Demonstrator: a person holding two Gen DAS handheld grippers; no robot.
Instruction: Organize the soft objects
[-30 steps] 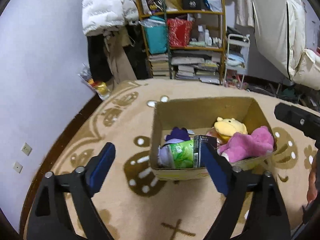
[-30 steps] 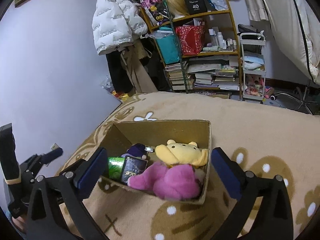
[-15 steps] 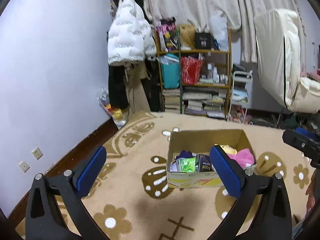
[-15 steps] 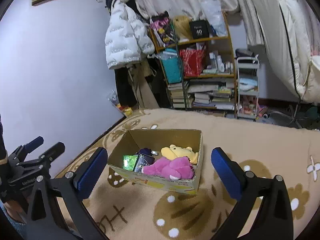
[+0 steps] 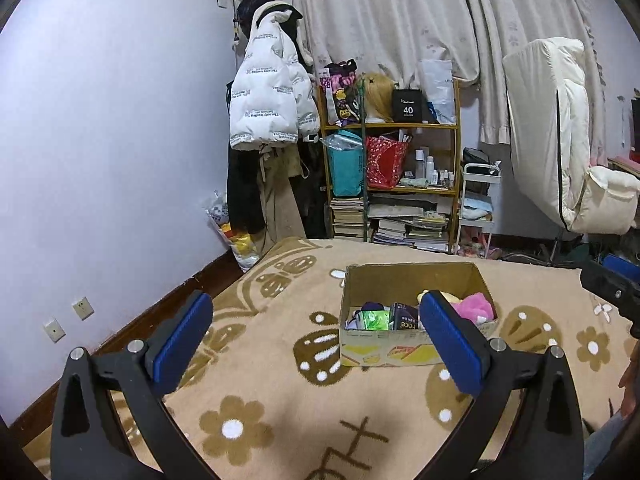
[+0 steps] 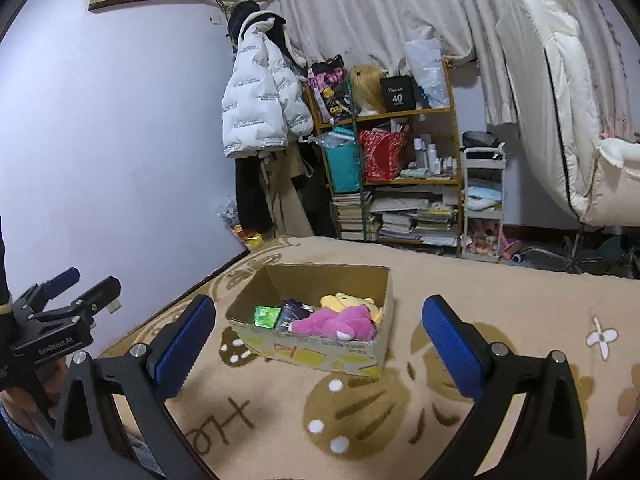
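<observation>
A cardboard box (image 5: 408, 280) (image 6: 320, 350) sits on the patterned carpet, a short way ahead of both grippers. Inside lie a pink plush (image 6: 336, 320), a yellow plush (image 6: 348, 302), a green packet (image 6: 266, 316) and a dark packet (image 5: 404, 320). My left gripper (image 5: 315, 298) is open and empty, its right finger overlapping the box's near right corner in the left wrist view. My right gripper (image 6: 319, 304) is also open and empty, framing the box. Each gripper appears at the edge of the other's view: the left gripper (image 6: 86, 284) and the right gripper (image 5: 612, 284).
A wooden shelf (image 5: 416, 128) packed with books, bags and bottles stands against the far wall, with a white puffer jacket (image 5: 272, 96) hanging to its left and a small white cart (image 5: 478, 204) to its right. A white padded quilt (image 5: 560, 140) hangs at far right.
Both grippers have pulled back and risen away from the box, which now looks smaller and farther off. The left jaws have widened a little.
</observation>
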